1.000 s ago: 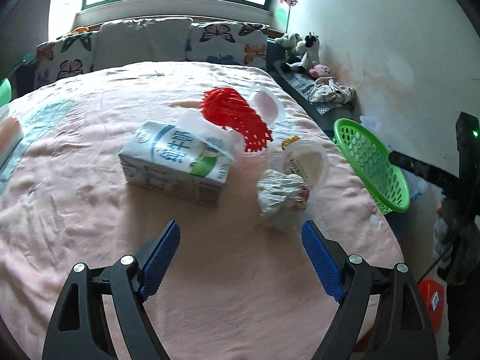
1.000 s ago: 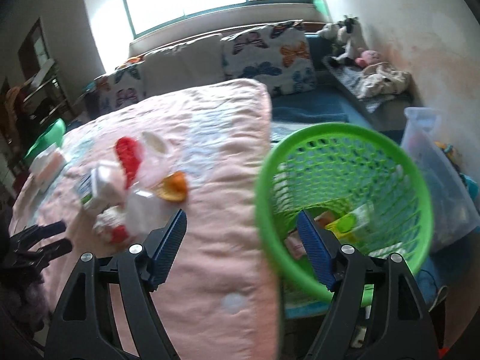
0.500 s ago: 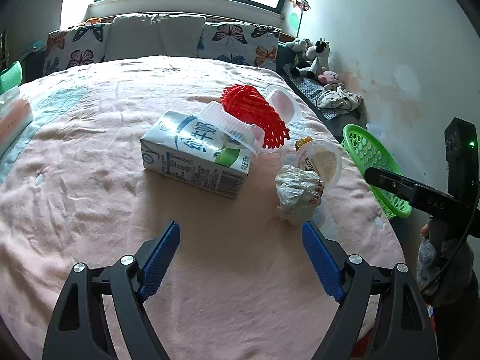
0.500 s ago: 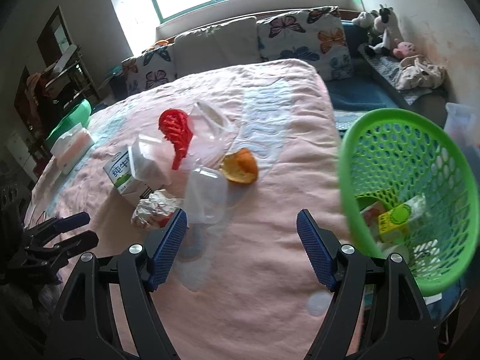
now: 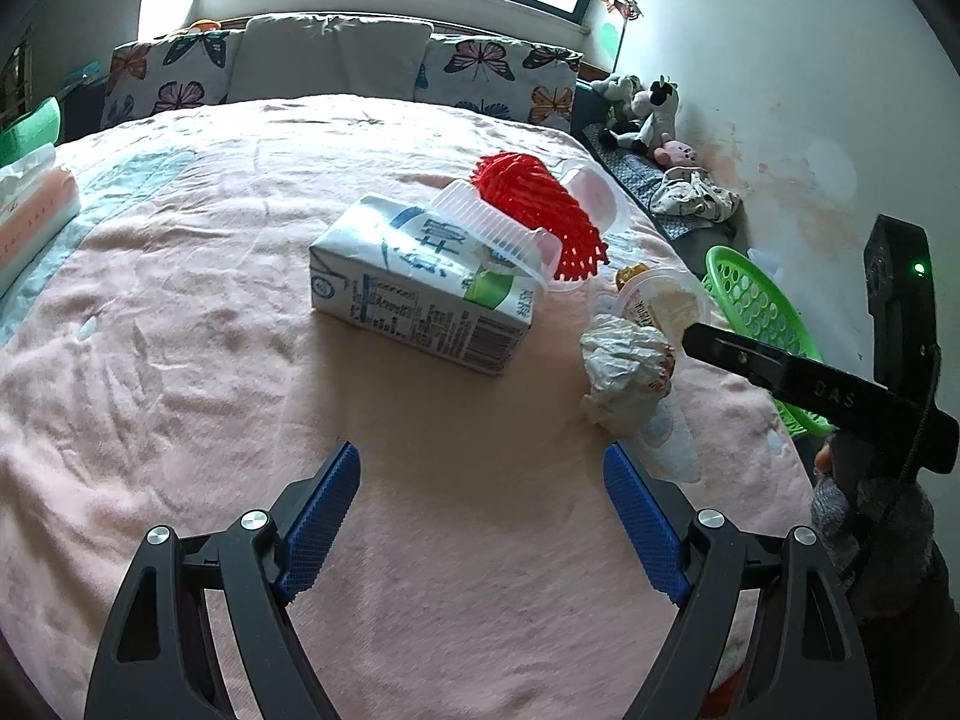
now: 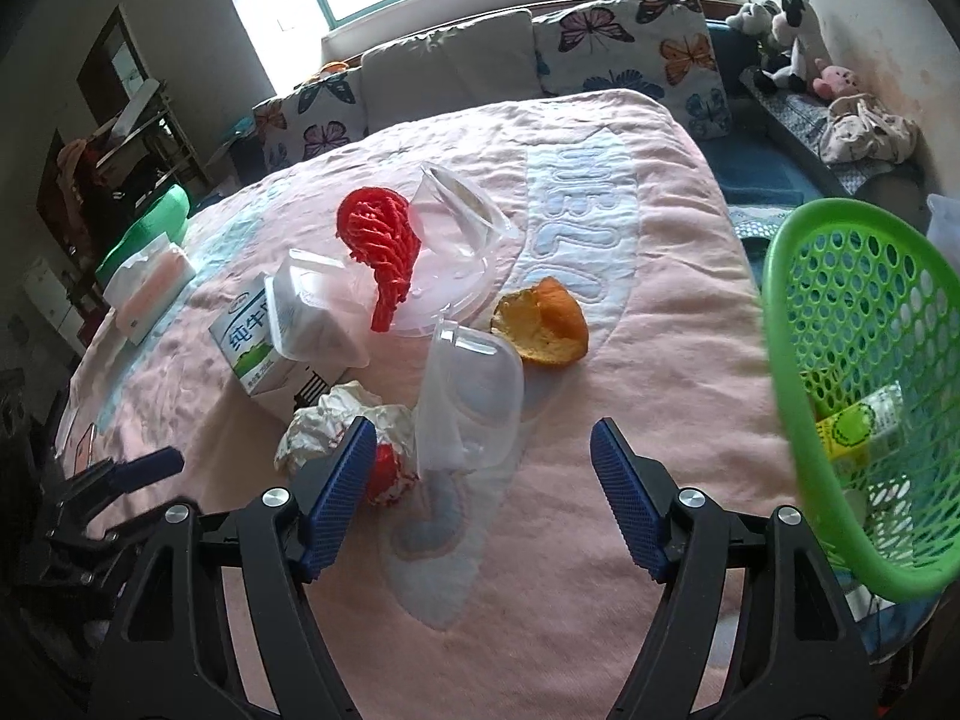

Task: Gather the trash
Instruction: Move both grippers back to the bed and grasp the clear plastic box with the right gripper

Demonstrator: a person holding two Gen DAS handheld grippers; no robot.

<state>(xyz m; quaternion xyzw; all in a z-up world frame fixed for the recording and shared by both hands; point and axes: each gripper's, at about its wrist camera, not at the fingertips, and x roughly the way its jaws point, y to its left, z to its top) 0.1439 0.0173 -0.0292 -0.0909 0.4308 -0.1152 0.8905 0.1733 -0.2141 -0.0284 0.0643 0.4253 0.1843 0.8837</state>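
The right tool (image 6: 483,468) has swung from the green basket (image 6: 786,360), holding cartons, toward the bed; both tools gape empty.

Left tongs (image 5: 480,516), right tongs (image 6: 483,483): black cut-out frames, silver screws, blue ribbed pads; grey knit sleeve (image 5: 870,504).
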